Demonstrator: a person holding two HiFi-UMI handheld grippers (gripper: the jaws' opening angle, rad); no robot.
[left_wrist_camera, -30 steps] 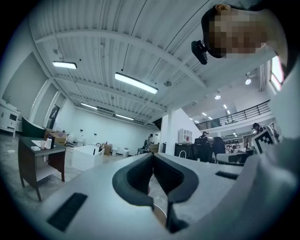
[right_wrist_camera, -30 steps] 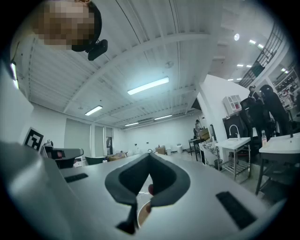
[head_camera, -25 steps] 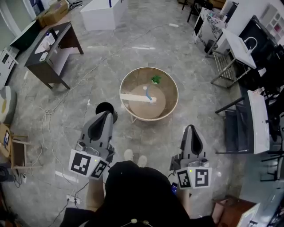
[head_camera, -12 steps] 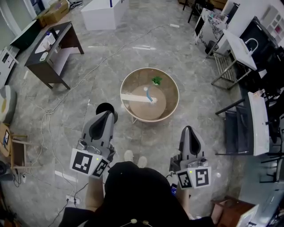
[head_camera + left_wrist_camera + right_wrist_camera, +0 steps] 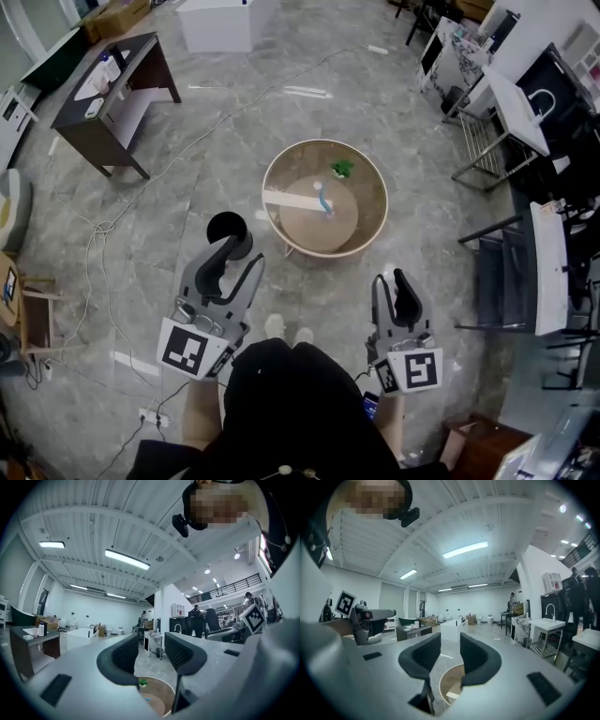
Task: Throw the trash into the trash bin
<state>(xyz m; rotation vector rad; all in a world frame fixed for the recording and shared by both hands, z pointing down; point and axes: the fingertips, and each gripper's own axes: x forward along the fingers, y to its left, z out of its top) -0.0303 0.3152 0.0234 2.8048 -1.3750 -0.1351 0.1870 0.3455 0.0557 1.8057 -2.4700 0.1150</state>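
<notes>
Grey marble floor (image 5: 187, 178) runs across a wide workshop, with a low round counter (image 5: 367, 169) at the person's 12 o'clock. On it lie the likely trash: a pale strip (image 5: 289, 201), a blue-and-white piece (image 5: 323, 197) at the strip's end, and a green bit (image 5: 343, 169) at the counter's 1 o'clock. That last one is too small to tell whether it is a little plant or rubbish. The black trash bin (image 5: 229, 228) stands on the floor at the counter's 8 o'clock, just past the left tool (image 5: 246, 257).

That closeness is the main risk, as I judge it: a forward reach with the left tool could clip the bin and tip it. Its mouth looks narrow, so an off-centre release could drop a piece onto the floor. Lifting the blue-and-white piece may drag the strip along. Loose cable (image 5: 97, 232) at 9 o'clock could catch a foot.

Both tools have just been opening. The left stands wide and the right tool (image 5: 392, 281) less far apart. Nothing sits between either pair of jaws, and neither touches anything.
</notes>
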